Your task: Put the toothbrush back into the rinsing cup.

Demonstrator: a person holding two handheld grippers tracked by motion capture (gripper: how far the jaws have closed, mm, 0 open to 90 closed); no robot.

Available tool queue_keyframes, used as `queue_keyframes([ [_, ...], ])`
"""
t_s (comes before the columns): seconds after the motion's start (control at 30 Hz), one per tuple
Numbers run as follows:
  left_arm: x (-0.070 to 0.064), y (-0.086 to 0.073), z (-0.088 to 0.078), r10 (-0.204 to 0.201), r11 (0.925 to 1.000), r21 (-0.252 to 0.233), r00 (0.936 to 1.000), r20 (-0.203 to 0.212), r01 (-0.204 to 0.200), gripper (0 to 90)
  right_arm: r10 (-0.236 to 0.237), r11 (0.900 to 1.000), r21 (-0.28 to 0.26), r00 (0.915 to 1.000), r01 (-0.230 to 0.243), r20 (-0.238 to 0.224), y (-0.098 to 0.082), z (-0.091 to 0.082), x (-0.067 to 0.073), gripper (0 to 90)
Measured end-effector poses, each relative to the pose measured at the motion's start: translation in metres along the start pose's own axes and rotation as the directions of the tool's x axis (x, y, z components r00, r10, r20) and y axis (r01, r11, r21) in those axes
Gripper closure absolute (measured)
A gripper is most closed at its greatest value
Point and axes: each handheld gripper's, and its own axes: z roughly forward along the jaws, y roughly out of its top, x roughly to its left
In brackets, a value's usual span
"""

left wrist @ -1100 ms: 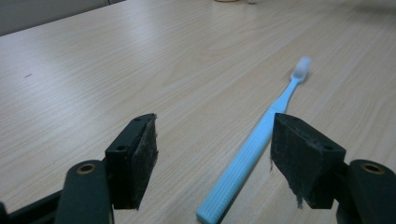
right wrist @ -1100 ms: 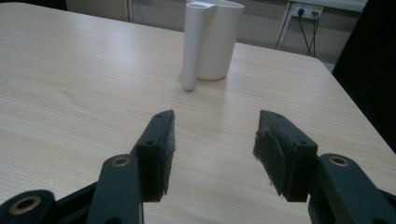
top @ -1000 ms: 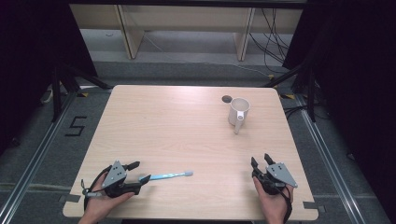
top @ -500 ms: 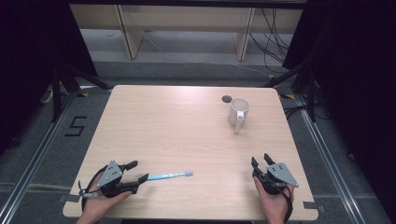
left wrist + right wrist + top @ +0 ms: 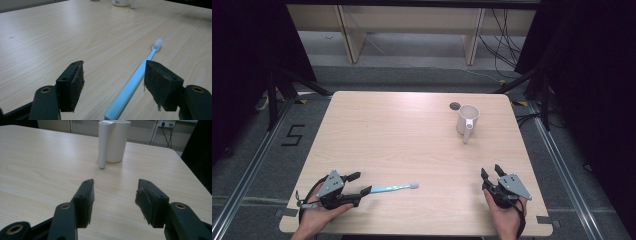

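Table hole (image 5: 455, 105) beyond mug (image 5: 467, 119)

I work at a pale wood-grain rectangular table (image 5: 377, 130) standing on a grey floor (image 5: 257, 150), which bears a black "5" marking (image 5: 292, 135). Beyond the far edge stands a light wooden shelf unit (image 5: 412, 30) with black cables (image 5: 507, 45); black curtains (image 5: 247, 60) flank both sides.
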Motion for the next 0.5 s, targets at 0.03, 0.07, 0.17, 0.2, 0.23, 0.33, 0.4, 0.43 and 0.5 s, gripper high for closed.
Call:
queue_keyframes([
  [0.03,0.0,0.0,0.0,0.0,1.0,0.0,1.0,0.0,0.0,31.4,0.0,1.0,0.001,1.0,0.0,-0.001,0.0,0.0,0.0,48.8],
  [0.07,0.001,0.005,0.0,0.001,1.0,0.009,0.9999,0.012,-0.002,31.4,-0.005,1.0,0.007,1.0,0.005,-0.003,0.0,0.0,0.001,48.8],
  [0.17,0.0,0.012,0.001,0.017,0.9996,0.023,0.9998,0.009,-0.018,31.7,-0.03,1.0,-0.001,0.9993,0.03,0.023,0.001,0.0,0.0,48.6],
  [0.2,0.001,0.014,0.0,0.029,0.9988,0.038,0.9995,0.012,-0.03,31.9,-0.025,1.0,0.001,0.9994,0.025,0.023,0.0,0.0,0.0,48.5],
  [0.23,0.001,0.017,0.0,0.031,0.9986,0.043,0.9993,0.019,-0.032,32.2,-0.031,1.0,0.003,0.9993,0.031,0.022,0.0,0.0,0.0,48.4],
  [0.33,0.003,0.024,0.002,0.066,0.9952,0.07,0.997,0.04,-0.068,34.2,-0.008,1.0,0.005,0.9999,0.008,-0.011,0.0,0.001,0.0,48.3],
  [0.4,0.003,0.029,0.002,0.094,0.9895,0.105,0.9944,0.048,-0.099,35.2,-0.018,1.0,0.007,0.9998,0.018,-0.001,0.001,0.001,0.0,48.2],
  [0.43,0.003,0.032,0.003,0.103,0.9868,0.119,0.9929,0.06,-0.11,35.8,-0.021,1.0,0.004,0.9997,0.021,0.012,0.0,0.001,0.0,48.1],
  [0.5,0.003,0.034,0.004,0.113,0.9837,0.132,0.9909,0.073,-0.122,36.4,-0.011,1.0,0.005,0.9999,0.011,-0.006,0.0,0.002,0.001,48.1],
])
